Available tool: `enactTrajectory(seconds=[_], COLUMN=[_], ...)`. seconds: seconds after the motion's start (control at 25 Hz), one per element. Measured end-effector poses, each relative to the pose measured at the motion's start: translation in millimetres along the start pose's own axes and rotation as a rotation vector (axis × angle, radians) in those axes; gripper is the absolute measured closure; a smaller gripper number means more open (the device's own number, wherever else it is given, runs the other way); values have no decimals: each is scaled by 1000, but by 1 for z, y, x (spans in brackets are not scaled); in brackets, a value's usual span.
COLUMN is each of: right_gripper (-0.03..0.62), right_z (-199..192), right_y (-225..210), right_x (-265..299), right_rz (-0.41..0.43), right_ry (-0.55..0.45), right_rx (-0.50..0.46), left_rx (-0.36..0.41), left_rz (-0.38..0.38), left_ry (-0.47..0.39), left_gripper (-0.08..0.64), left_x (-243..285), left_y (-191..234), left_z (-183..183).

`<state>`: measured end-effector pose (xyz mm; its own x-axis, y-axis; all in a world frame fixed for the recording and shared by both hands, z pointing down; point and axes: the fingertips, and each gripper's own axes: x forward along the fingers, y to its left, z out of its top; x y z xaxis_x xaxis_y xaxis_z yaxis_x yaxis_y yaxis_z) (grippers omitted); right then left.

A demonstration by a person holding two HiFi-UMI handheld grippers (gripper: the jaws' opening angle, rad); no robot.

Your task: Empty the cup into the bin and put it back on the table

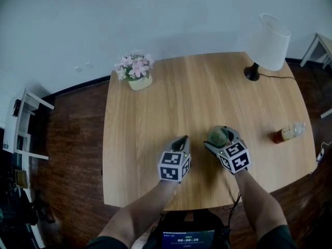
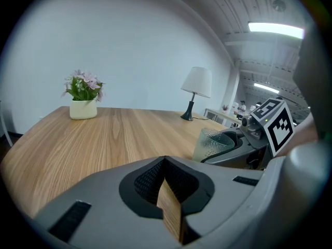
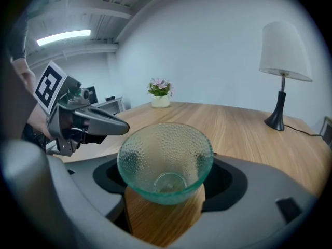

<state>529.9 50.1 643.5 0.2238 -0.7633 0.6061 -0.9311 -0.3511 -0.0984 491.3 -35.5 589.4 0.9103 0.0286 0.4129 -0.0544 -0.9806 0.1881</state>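
Note:
A green-tinted dimpled glass cup (image 1: 218, 136) stands upright on the wooden table (image 1: 155, 113) near its front edge, between the jaws of my right gripper (image 1: 222, 140), which is shut on it. From the right gripper view the cup (image 3: 165, 160) looks empty, its clear base showing. My left gripper (image 1: 181, 140) rests just left of it, shut with nothing held; only a sliver of table shows between its jaws in the left gripper view. That view also has the cup (image 2: 211, 144) and the right gripper (image 2: 244, 144) at its right. No bin is in view.
A pot of pink flowers (image 1: 136, 71) stands at the table's far left. A white-shaded lamp (image 1: 267, 43) stands at the far right corner, its cord trailing off. A small bottle (image 1: 289, 133) lies near the right edge. White furniture (image 1: 21, 123) stands on the dark floor at left.

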Motion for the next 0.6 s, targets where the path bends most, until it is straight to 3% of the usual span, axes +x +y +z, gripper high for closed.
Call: enactTrajectory(seconds=[0.36, 0.6], right_gripper=[133, 133], right_z=[2, 15], right_y=[0, 6], right_x=[-11, -59], right_rz=[-17, -36], right_ry=[-34, -114], right_rx=[45, 103], left_rx=[6, 19], left_rz=[-4, -66], left_ry=[-18, -155], left_gripper=[568, 568], left_x=[-3, -34], left_y=[-5, -15], left_z=[8, 44])
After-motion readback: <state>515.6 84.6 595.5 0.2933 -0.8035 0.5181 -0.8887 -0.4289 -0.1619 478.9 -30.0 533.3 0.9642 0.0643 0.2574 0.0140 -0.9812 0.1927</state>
